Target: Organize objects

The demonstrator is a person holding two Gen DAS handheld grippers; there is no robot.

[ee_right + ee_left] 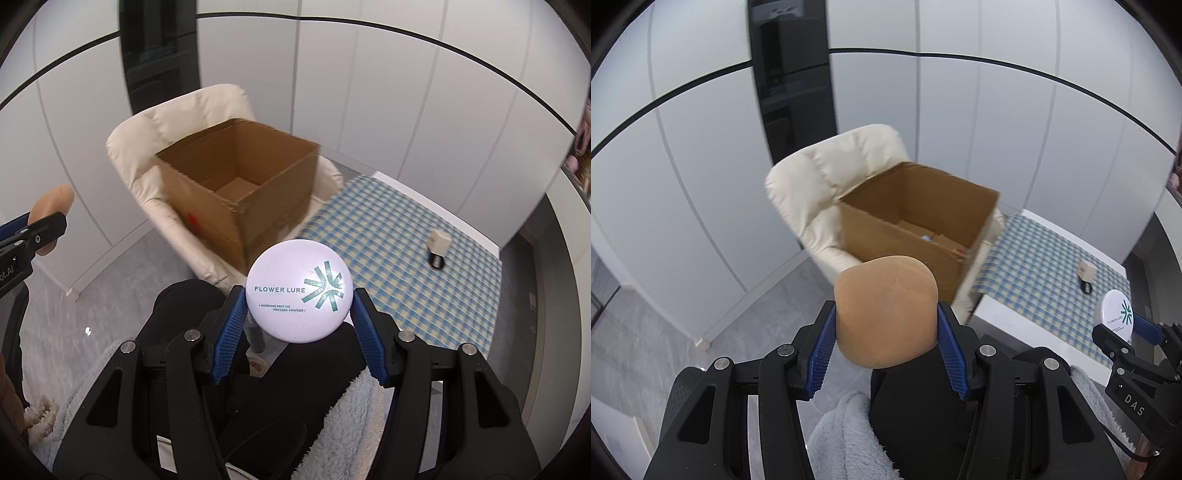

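- Pads of my left hand-held gripper (886, 334) pinch a tan, rounded sponge-like puff (886, 312) from both sides; it fills the gap between the blue ribbed fingers (823, 350) and bulges out past their tips.
- My right hand-held gripper (298, 312) is clamped the same way on a white round compact (298, 291) printed "FLOWER LURE", lid face turned toward the camera, blue pads touching its left and right edges.
- Both tools point downward and forward, side by side; the left view catches the right one with its compact at the far right edge, and the right view catches the left one with the puff at its far left edge.
- Straight ahead of both, beyond the fingertips, the open cardboard box (236, 184) sits on the seat of a cream armchair (173, 122), its mouth facing up and one corner turned toward me.
- From the left tool the box opening lies ahead and slightly right; from the right tool it lies ahead and slightly left. I judge the box about equally near to both, with neither over the opening yet.
- Some small things already lie on the box floor in the left view, too blurred to name.
- To the right of the chair, the worktop (402, 236) with its blue checked cloth carries one small beige-capped item (437, 247), well apart from both tools.
- I judge the coming move to be a forward carry over the near rim, then a release.
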